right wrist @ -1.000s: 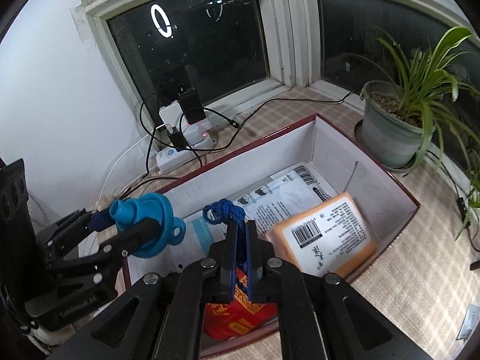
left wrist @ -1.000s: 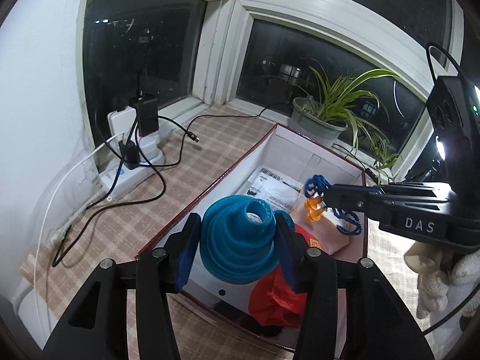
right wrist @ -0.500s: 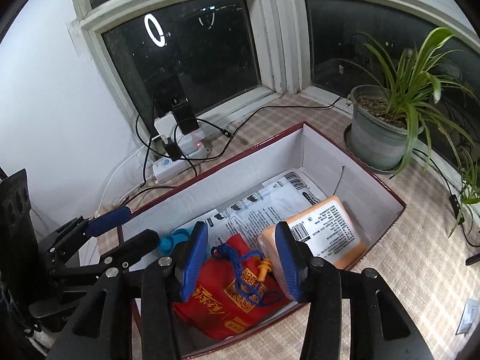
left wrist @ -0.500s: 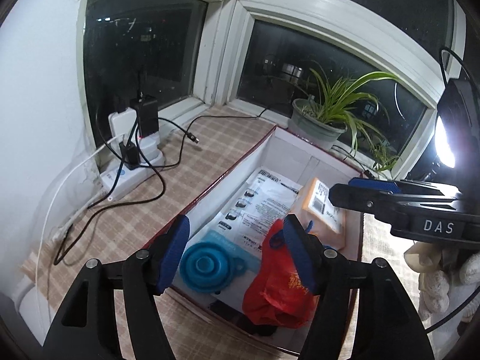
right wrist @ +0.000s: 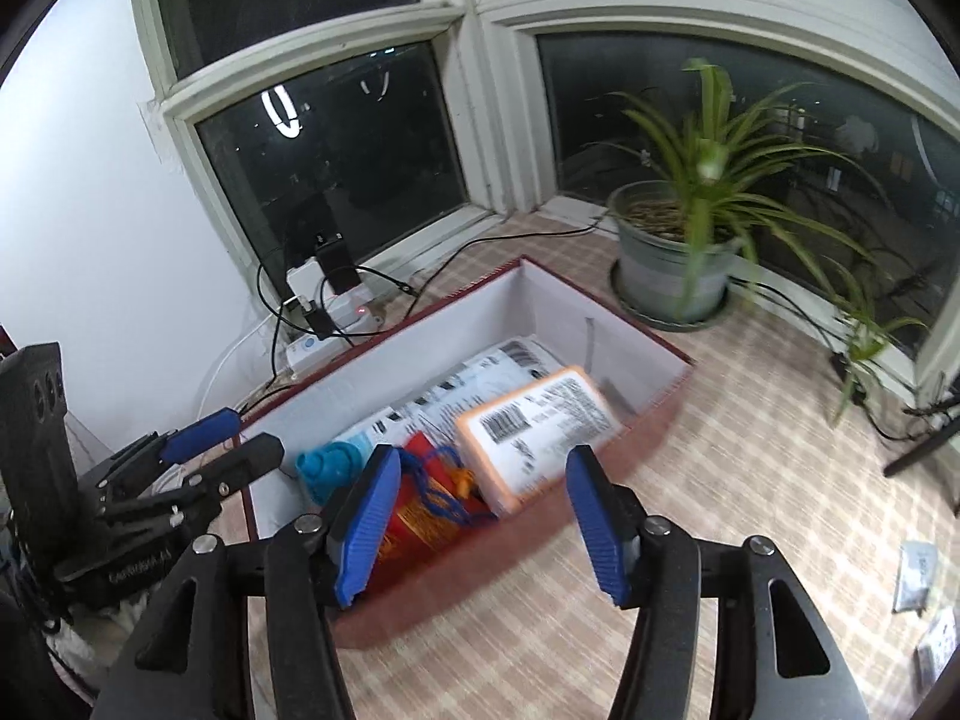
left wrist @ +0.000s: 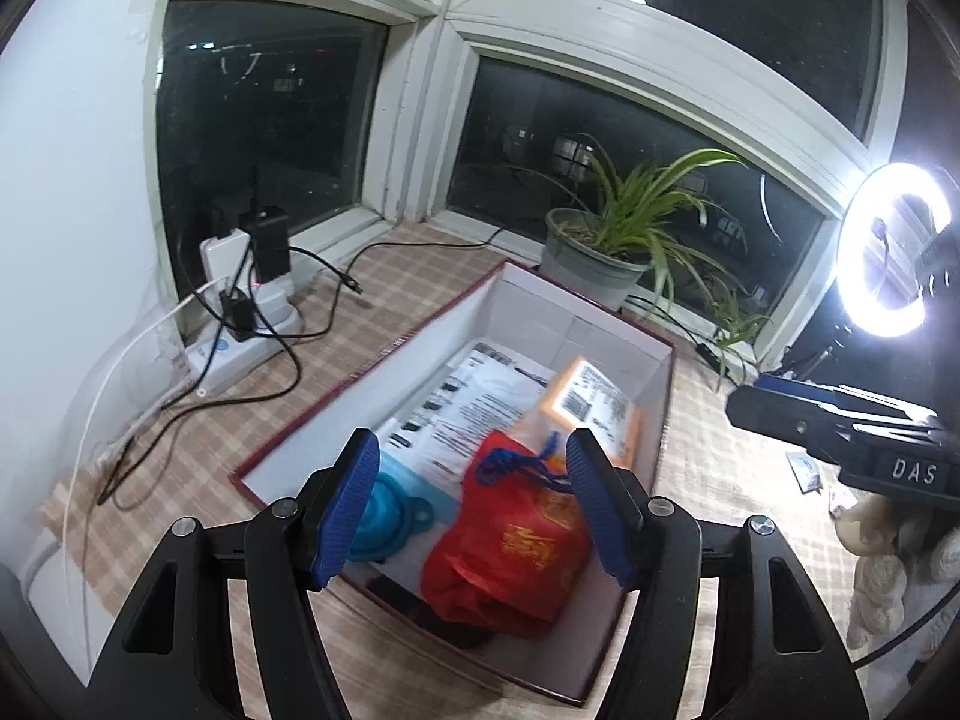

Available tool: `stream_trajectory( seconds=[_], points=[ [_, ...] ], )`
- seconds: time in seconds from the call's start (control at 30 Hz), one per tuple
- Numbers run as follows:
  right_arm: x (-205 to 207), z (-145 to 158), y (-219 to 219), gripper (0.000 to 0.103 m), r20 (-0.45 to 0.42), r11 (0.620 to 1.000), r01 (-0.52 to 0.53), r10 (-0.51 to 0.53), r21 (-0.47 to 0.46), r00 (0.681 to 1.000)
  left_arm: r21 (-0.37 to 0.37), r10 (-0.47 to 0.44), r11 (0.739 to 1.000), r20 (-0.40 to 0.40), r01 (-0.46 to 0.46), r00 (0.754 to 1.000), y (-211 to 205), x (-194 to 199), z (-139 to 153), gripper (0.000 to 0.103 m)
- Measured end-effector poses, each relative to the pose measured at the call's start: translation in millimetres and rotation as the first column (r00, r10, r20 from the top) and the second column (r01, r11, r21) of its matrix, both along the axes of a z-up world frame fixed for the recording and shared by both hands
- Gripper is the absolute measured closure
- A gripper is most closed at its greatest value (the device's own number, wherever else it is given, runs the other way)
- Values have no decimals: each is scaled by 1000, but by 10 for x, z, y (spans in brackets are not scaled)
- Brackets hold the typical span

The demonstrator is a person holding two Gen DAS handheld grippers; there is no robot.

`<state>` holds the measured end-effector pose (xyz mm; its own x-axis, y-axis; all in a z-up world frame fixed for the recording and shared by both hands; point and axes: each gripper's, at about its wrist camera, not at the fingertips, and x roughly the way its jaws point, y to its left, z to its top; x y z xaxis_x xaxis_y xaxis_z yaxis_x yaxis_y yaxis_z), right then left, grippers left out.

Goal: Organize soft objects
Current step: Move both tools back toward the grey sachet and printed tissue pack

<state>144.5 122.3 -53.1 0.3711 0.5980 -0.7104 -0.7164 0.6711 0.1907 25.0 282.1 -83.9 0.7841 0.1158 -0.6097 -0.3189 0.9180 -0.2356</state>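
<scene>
A red-edged box with white walls (left wrist: 576,306) (right wrist: 456,324) stands on the checked cloth. In it lie a blue collapsible funnel (left wrist: 384,519) (right wrist: 327,465), a red drawstring bag (left wrist: 516,546) (right wrist: 420,516) with a blue cord, an orange packet (left wrist: 591,405) (right wrist: 534,426) and a white printed packet (left wrist: 468,399). My left gripper (left wrist: 474,504) is open and empty above the box's near end. My right gripper (right wrist: 480,519) is open and empty above the box's near right side. Each gripper shows in the other's view, the right one (left wrist: 840,414) and the left one (right wrist: 204,450).
A potted spider plant (left wrist: 606,246) (right wrist: 678,252) stands behind the box by the window. A power strip with chargers and cables (left wrist: 246,324) (right wrist: 324,318) lies at the left. A ring light (left wrist: 888,252) glows at the right. Small packets (right wrist: 918,570) lie on the cloth at the right.
Both grippers opened and drew back up. The left let the blue funnel drop into the box; the right let go of the red bag's cord, and the bag lies in the box.
</scene>
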Motion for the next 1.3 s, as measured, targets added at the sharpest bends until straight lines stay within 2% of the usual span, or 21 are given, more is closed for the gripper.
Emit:
stream_trajectory(
  seconds=[0.33,0.47,0.77,0.93,1.1,1.3],
  points=[
    [-114,28,-965,48,28,994,106,-106,7,994,1,-69,998,11,69,998,-628,59,80,39],
    [-150,25,-1492,43,50,987,159,-158,-2,986,-9,-104,995,11,104,995,-959,125,83,39],
    [-161,-63,-2759,42,73,958,286,-283,-36,956,-36,-183,982,-4,183,983,-1723,310,71,38],
    [-24,-140,-3467,42,84,934,348,-341,-80,936,-36,-228,973,-13,228,974,-2187,489,73,38],
    [162,-254,-3968,42,98,918,378,-368,-120,925,-43,-261,965,-22,260,965,-2584,709,44,38],
    [441,-473,-4327,42,101,917,353,-340,-184,935,-70,-302,952,-51,298,952,-3015,1010,-49,38]
  ],
)
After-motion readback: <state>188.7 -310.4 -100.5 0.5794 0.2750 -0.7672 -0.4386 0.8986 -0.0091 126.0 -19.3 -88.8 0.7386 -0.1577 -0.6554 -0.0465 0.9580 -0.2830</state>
